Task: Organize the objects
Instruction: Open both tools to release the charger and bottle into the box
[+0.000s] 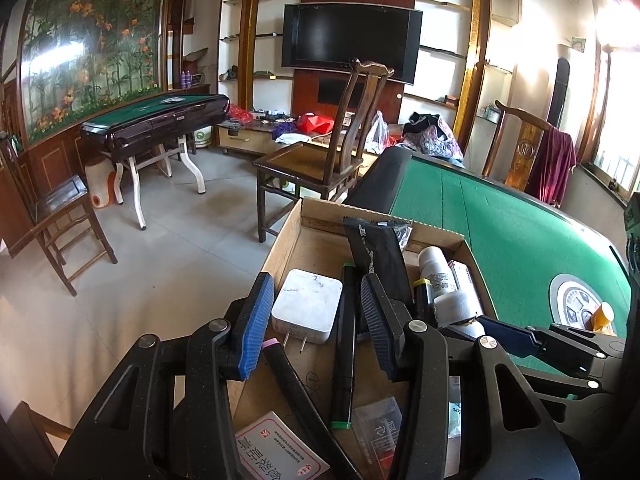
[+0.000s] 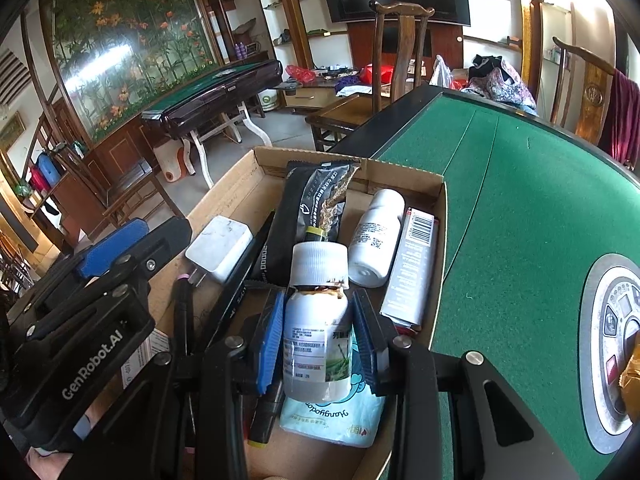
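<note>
Right gripper (image 2: 316, 336) clamped on a white-capped bottle (image 2: 316, 320), blue pads pressed to both sides of its body, bottle upright over the cardboard box (image 2: 438, 264), above a pale blue tissue pack (image 2: 340, 420). Beyond the bottle in the box: second white bottle (image 2: 376, 236), black snack pouch (image 2: 312, 204), white charger (image 2: 220, 248) to the left. Left gripper (image 1: 316, 320) parted over the same box, straddling a black marker (image 1: 345, 344), pads not touching it, charger just beyond.

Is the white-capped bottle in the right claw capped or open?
Capped: the bottle wears its ribbed white cap, held between the right claw's blue pads.
</note>
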A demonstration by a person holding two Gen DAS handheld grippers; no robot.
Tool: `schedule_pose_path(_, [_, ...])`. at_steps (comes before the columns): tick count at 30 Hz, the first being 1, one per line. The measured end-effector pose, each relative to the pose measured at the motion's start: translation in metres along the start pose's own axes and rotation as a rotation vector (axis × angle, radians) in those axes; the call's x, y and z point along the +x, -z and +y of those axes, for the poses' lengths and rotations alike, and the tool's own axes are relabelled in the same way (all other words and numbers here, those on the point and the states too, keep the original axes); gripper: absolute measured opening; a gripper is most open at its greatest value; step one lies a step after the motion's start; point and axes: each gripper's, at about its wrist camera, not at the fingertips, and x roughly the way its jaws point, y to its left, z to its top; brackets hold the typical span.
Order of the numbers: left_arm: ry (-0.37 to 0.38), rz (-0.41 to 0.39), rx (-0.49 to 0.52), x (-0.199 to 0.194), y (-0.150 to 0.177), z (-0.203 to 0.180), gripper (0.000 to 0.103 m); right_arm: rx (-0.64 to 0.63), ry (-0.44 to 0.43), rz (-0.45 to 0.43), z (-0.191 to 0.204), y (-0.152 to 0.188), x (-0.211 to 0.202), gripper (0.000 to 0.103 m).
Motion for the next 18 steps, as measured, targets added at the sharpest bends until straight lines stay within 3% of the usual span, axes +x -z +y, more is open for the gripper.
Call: schedule_pose_path(18, [-0.045, -0.078, 0.020, -0.014, 0.001, -0.004, 0.047, 0.081, -0.046, -0.039, -0.018, 0.021, -0.035, 0.034])
